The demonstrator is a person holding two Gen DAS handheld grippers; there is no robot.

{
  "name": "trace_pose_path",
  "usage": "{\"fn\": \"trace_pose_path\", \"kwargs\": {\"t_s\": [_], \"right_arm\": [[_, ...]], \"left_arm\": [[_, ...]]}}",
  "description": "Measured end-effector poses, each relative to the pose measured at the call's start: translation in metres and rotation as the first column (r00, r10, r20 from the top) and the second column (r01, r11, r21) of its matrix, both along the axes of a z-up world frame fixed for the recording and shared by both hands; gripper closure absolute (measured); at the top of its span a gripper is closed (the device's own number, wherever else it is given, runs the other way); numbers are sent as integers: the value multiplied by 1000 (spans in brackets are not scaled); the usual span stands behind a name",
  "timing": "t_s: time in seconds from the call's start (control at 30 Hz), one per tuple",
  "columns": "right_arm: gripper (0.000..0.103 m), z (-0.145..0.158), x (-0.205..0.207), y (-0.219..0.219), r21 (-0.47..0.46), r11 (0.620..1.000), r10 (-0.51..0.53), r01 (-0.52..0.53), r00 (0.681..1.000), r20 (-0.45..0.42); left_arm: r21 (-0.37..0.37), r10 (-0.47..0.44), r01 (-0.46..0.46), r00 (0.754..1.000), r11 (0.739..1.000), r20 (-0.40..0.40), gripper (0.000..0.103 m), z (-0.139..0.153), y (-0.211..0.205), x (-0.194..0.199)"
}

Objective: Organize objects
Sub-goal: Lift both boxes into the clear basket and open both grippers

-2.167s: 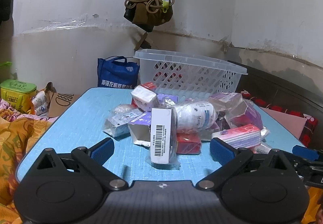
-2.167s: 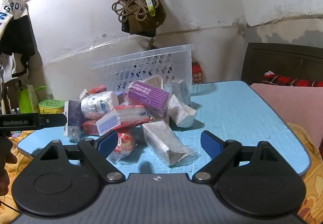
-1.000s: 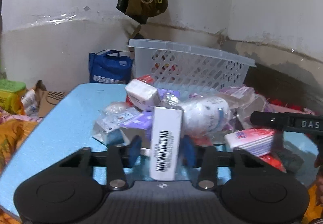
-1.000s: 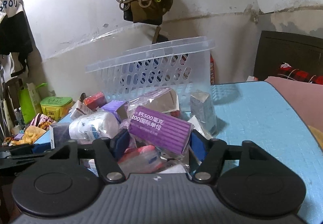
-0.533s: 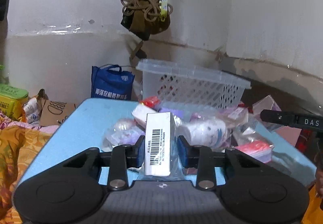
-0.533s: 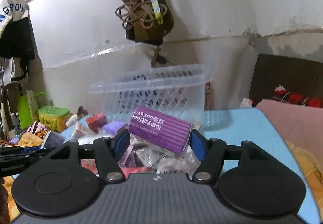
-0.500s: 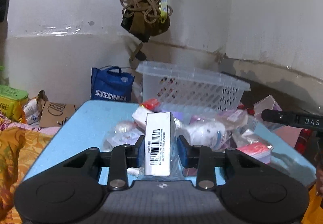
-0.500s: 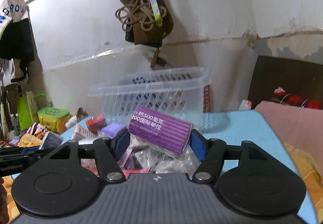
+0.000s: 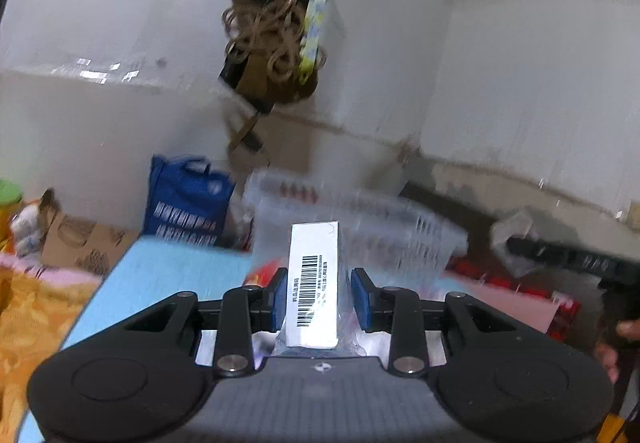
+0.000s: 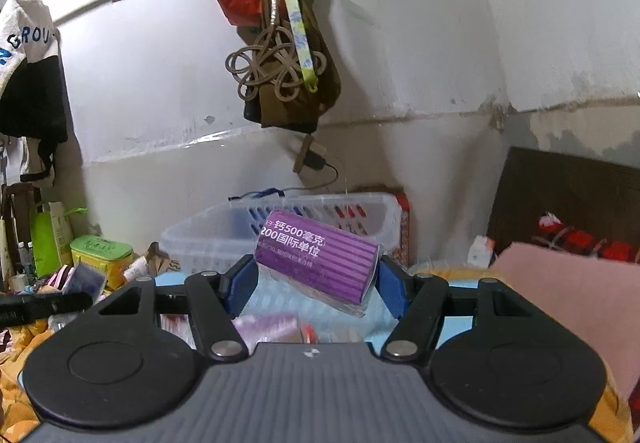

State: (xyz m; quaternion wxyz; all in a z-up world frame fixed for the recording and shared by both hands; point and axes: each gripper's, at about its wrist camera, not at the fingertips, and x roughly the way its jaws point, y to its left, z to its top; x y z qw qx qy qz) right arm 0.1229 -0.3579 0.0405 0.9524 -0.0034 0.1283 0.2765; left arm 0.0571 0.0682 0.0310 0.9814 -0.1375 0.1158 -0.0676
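My left gripper (image 9: 319, 297) is shut on a white box with a barcode (image 9: 314, 283), wrapped in clear plastic, and holds it up above the blue table (image 9: 176, 275). The clear plastic basket (image 9: 360, 227) stands blurred behind it. My right gripper (image 10: 316, 279) is shut on a purple box with white print (image 10: 320, 259), lifted in front of the same basket (image 10: 224, 231). Packets from the pile (image 10: 268, 327) show just below the right gripper.
A bundle of bags and cords (image 10: 280, 55) hangs on the wall above the basket. A blue bag (image 9: 188, 199) and a cardboard box (image 9: 76, 243) stand left of the table. A pink cushion (image 10: 560, 291) lies at the right. A green tin (image 10: 100, 255) sits at the left.
Both grippers closed on their boxes and have lifted them off the pile. They now sit higher and nearer the basket, and the left view is blurred with motion.
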Motion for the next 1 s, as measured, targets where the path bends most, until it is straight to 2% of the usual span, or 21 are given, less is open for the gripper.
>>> {"fn": "trace_pose_path", "kwargs": {"t_s": [0.1,0.2,0.33,0.37,0.4,0.43,0.47,0.53,0.6,0.67,0.7,0.77,0.87,0.93,1.0], "right_arm": [[36,12,25,13,12,999,31,-31,1000,-1],[36,19,60,36,-20,999,29,-28,999,33],[35,9,89,63,-94,996,12,-5,998,69],[34,6,93,67,-100,995,6,1,997,71],[27,3,97,69,-103,995,6,1,998,68],[11,1,99,72,-108,994,5,2,998,66],[5,0,100,73,-111,994,-1,9,997,71],[2,-1,92,72,-116,993,-15,27,994,106],[0,0,78,64,-106,994,5,8,993,120],[0,-4,55,45,-78,997,21,-11,992,124],[0,-9,43,34,-61,998,22,-16,993,113],[0,-25,14,8,-24,1000,20,-18,996,84],[0,-59,-26,-27,23,1000,-6,6,1000,16],[0,-79,-50,-41,28,999,-17,17,1000,-11],[1,-92,-67,-49,36,999,-28,29,999,-27]], "left_arm": [[8,-30,30,999,1000,30,66,30,-5,39],[27,-58,57,998,998,15,66,54,-15,96],[49,-33,37,997,998,-71,65,54,-25,161],[49,-29,34,995,998,-96,59,51,-26,172],[53,-16,23,993,998,-117,53,48,-28,180],[69,-4,14,990,998,-137,40,44,-30,187],[86,13,0,988,996,-151,37,41,-33,190],[109,28,-12,989,994,-147,37,37,-34,184],[101,2,8,996,995,-92,36,38,-32,159],[103,-20,26,998,994,-55,20,34,-32,125],[107,-27,32,998,994,-48,17,28,-33,107],[112,-56,60,998,992,-38,16,11,-35,73],[73,-66,70,996,995,-53,16,-22,-35,37],[48,-69,72,995,996,-69,16,-38,-36,27],[57,-49,54,996,997,-73,16,-44,-40,26]]}}
